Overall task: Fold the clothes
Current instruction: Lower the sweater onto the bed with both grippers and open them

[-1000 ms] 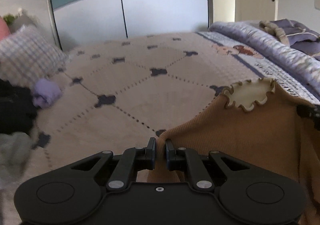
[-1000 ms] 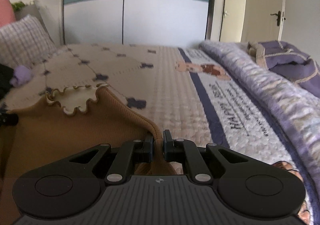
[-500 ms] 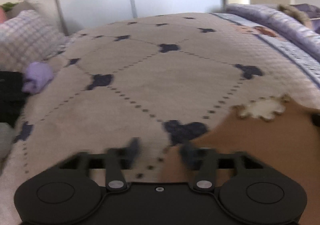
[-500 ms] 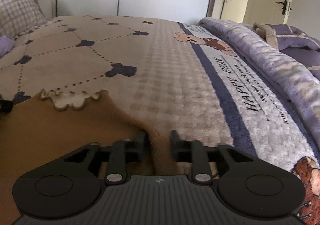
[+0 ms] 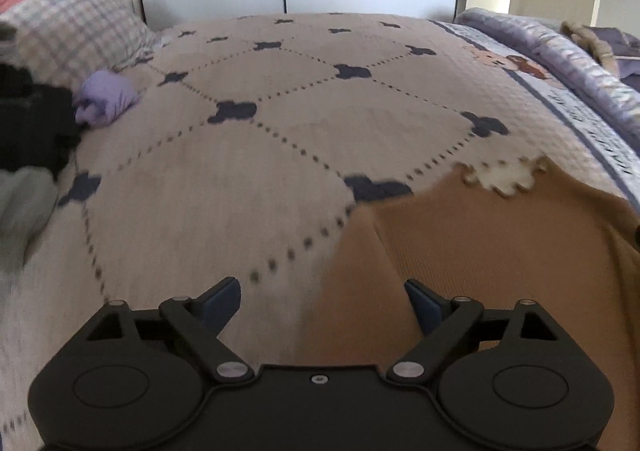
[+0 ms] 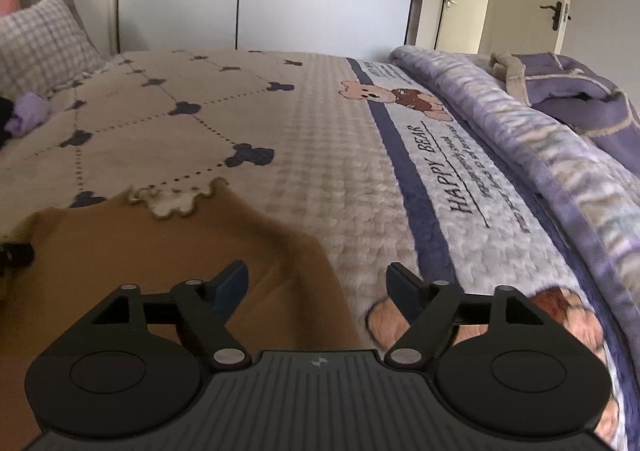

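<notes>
Both jaws have just been opening: left gripper (image 5: 322, 301) and right gripper (image 6: 316, 283) stand released, nothing pinched. Brown top (image 5: 500, 251) lies flat on the bedspread (image 5: 240, 171) near its front edge, collar (image 6: 172, 201) away. Before folding, smooth the shoulders and regrip symmetric points.

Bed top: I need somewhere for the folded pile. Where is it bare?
Bare: the diamond-patterned bedspread between the brown garment and checked pillow, also toward the bear stripe. Crowded: the dark clothes and purple quilt.
</notes>
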Demonstrator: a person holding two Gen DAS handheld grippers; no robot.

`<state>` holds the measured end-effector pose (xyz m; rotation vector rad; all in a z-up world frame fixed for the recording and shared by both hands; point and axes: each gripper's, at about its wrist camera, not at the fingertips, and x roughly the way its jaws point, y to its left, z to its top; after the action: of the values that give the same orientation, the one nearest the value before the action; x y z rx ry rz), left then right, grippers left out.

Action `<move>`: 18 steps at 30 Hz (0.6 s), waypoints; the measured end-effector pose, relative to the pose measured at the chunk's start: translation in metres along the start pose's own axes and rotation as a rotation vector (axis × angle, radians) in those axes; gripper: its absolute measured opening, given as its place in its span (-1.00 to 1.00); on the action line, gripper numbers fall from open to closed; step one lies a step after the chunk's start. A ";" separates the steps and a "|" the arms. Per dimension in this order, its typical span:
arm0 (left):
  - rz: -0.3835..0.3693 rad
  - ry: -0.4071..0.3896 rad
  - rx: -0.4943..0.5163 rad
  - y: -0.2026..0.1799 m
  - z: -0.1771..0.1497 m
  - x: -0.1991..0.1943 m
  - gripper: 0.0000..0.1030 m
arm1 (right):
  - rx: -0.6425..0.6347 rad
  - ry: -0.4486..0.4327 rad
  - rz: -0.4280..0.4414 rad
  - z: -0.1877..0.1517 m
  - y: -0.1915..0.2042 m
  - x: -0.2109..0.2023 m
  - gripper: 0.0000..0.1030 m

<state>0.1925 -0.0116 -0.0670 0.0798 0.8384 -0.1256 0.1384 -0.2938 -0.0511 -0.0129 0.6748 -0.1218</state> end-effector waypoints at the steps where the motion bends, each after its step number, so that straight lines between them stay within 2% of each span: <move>1: -0.003 0.003 -0.001 0.000 -0.006 -0.007 0.69 | 0.011 0.005 0.005 -0.002 -0.002 -0.008 0.59; 8: -0.051 0.030 -0.078 0.015 -0.038 -0.058 0.69 | 0.078 0.036 0.014 -0.026 -0.020 -0.053 0.59; 13: -0.053 0.026 -0.064 0.019 -0.064 -0.090 0.69 | 0.137 0.065 0.020 -0.042 -0.038 -0.084 0.59; 18: -0.116 0.054 -0.058 0.021 -0.089 -0.118 0.69 | 0.195 0.147 0.078 -0.056 -0.048 -0.114 0.58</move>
<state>0.0522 0.0291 -0.0374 -0.0201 0.9005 -0.2082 0.0102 -0.3269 -0.0212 0.2110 0.8063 -0.1134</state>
